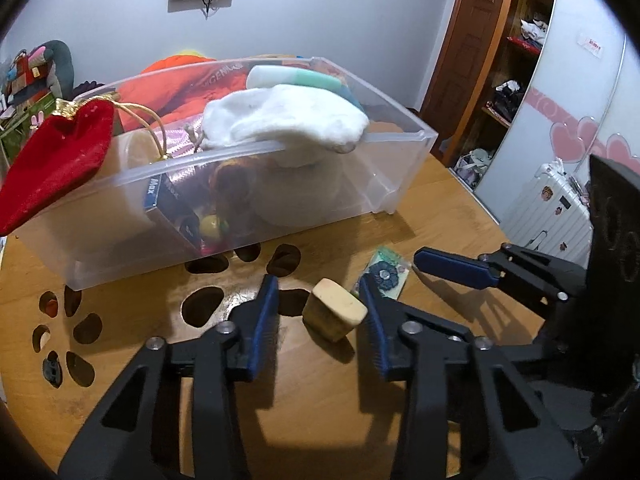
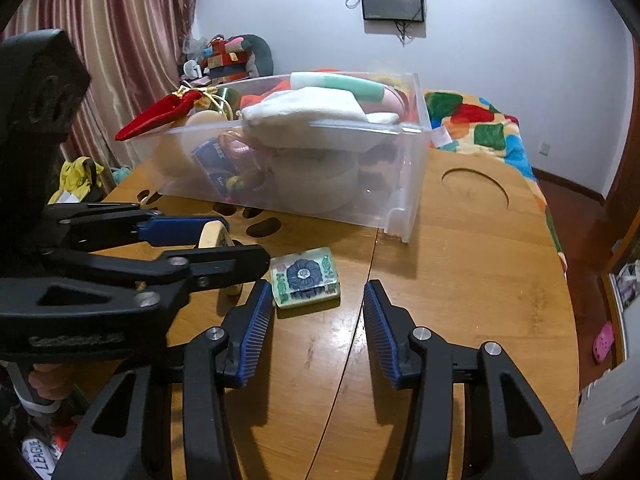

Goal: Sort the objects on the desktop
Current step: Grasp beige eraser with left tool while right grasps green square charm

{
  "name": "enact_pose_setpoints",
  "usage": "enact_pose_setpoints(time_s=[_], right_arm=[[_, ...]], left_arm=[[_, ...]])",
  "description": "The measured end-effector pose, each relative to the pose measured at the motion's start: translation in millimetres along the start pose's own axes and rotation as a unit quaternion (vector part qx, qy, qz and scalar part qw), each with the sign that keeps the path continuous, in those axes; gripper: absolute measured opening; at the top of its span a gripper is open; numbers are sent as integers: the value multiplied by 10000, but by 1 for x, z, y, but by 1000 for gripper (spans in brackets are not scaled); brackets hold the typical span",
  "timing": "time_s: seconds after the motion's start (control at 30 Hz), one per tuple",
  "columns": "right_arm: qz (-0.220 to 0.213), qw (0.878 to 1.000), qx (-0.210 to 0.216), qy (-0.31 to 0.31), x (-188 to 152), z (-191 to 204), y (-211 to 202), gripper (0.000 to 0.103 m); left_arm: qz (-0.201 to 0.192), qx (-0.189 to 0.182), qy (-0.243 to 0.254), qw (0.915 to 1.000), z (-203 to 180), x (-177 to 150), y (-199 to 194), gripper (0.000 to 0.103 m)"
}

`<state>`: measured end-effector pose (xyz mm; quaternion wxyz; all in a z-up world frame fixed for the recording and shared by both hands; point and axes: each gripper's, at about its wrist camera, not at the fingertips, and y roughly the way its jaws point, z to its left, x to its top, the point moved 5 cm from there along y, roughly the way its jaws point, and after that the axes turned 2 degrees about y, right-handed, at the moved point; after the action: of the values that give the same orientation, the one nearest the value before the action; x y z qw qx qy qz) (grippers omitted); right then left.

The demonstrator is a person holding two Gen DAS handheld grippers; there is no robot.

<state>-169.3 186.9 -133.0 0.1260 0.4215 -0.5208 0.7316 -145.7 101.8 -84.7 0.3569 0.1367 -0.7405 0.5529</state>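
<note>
A cream block (image 1: 335,313) with a brown side lies on the wooden table, between the open fingers of my left gripper (image 1: 319,286), touching neither pad. It shows partly hidden behind the left gripper in the right wrist view (image 2: 212,235). A flat green tile with a blue flower (image 2: 305,277) lies just ahead and left of my right gripper (image 2: 316,288), which is open and empty; the tile also shows in the left wrist view (image 1: 385,273). A clear plastic bin (image 1: 392,168) full of items stands behind them.
The bin (image 2: 408,200) holds a white cloth (image 1: 288,118), a red pouch (image 1: 52,168) draped over its rim, a blue box and other things. The table (image 2: 460,280) has flower-shaped cutouts (image 1: 200,306) and a curved slot (image 2: 476,180). A bed lies beyond.
</note>
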Motion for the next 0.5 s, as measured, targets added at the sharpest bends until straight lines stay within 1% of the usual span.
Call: enact_pose_setpoints(time_s=[0.07, 0.2, 0.23, 0.27, 0.37, 0.43, 0.5], right_arm=[[-31, 10000, -6, -78, 1, 2, 0, 44], [-61, 9998, -93, -183, 3, 5, 1, 44], [-60, 9998, -94, -172, 4, 5, 1, 44], [-78, 9998, -110, -148, 5, 4, 2, 44], [-77, 9999, -91, -81, 6, 3, 4, 44], [-69, 9998, -101, -144, 6, 6, 4, 44], [-112, 9996, -151, -213, 7, 9, 2, 44]], left_arm=[[-7, 20, -1, 10000, 0, 1, 0, 31], [-83, 0, 11, 10000, 1, 2, -2, 26], [-98, -17, -9, 10000, 2, 2, -3, 23], [-104, -4, -15, 9999, 3, 2, -4, 18], [-94, 16, -32, 9999, 5, 0, -6, 16], [-60, -37, -77, 9999, 7, -3, -10, 16], [-87, -10, -128, 9999, 11, -6, -16, 16]])
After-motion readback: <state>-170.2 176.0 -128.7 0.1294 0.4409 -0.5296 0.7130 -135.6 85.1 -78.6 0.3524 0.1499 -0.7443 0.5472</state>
